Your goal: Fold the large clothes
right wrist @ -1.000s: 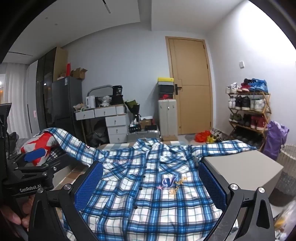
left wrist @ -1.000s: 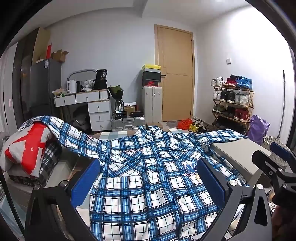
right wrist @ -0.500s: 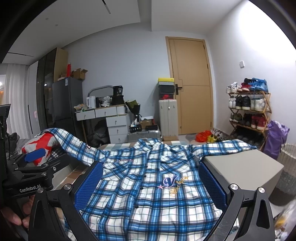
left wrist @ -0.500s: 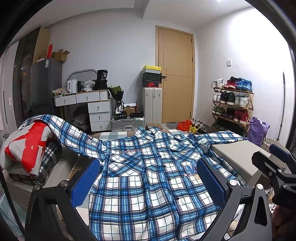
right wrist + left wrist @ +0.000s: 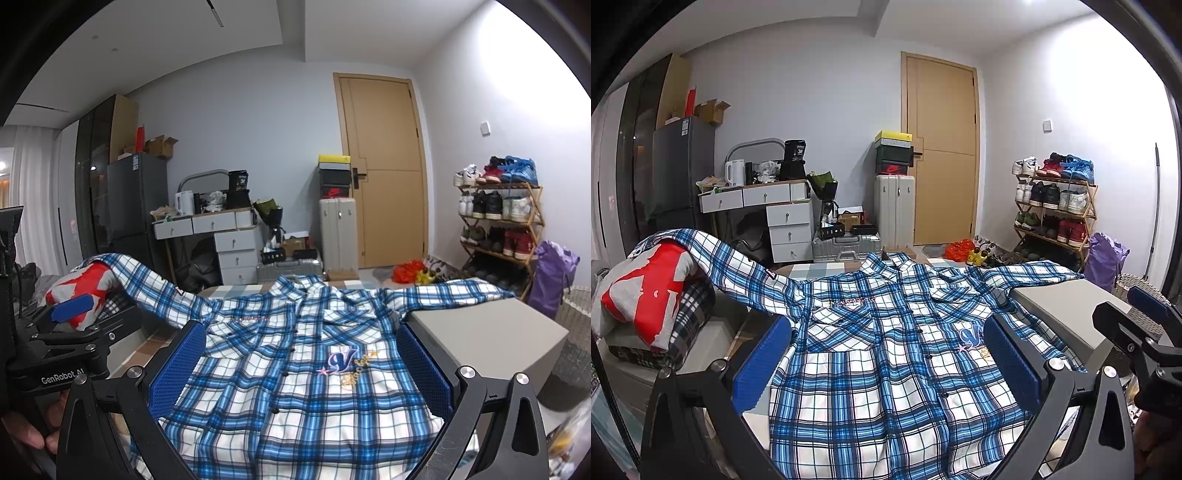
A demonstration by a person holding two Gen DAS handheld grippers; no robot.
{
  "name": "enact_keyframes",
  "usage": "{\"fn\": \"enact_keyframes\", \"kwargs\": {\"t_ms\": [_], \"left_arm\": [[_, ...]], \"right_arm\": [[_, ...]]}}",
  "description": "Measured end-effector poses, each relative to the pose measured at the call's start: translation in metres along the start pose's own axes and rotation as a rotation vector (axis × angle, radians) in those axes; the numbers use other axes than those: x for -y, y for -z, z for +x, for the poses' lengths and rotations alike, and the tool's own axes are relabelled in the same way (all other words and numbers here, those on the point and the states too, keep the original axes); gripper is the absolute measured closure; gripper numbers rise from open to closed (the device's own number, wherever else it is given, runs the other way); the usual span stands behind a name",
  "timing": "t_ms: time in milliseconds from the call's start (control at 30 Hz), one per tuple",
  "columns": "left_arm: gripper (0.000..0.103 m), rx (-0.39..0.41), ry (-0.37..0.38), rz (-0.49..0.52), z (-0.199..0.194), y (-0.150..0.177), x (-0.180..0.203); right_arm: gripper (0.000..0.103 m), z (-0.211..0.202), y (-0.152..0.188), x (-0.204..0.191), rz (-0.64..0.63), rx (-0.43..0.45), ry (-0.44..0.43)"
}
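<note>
A blue and white plaid shirt lies spread front-up on the table, collar at the far end; it also shows in the right wrist view. Its left sleeve drapes over a clothes pile, its right sleeve over a grey box. My left gripper is open and empty, hovering above the shirt's lower half. My right gripper is open and empty above the shirt's hem. Each gripper shows at the edge of the other's view, the right one and the left one.
A pile of folded clothes with a red and grey top sits at the left. A grey box stands at the right of the shirt. Beyond are a desk with drawers, suitcases, a door and a shoe rack.
Both grippers stay open and nearly still above the shirt; the views shift only slightly. The shirt has not moved.
</note>
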State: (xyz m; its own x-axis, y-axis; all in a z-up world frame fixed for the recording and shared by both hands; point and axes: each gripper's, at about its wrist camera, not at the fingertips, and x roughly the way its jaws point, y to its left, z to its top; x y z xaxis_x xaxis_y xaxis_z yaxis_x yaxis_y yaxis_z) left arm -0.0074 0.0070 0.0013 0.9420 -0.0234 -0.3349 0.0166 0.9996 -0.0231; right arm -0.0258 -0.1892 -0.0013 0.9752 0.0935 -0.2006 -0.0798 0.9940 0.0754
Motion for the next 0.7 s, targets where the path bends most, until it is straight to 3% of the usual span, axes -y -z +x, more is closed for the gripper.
{"fn": "enact_keyframes", "kwargs": {"t_ms": [700], "left_arm": [[0.001,-0.007,0.000,0.004,0.0003,0.0000,0.0020]], "right_arm": [[0.000,-0.0056,-0.0005,-0.0010,-0.001,0.012,-0.016]]}}
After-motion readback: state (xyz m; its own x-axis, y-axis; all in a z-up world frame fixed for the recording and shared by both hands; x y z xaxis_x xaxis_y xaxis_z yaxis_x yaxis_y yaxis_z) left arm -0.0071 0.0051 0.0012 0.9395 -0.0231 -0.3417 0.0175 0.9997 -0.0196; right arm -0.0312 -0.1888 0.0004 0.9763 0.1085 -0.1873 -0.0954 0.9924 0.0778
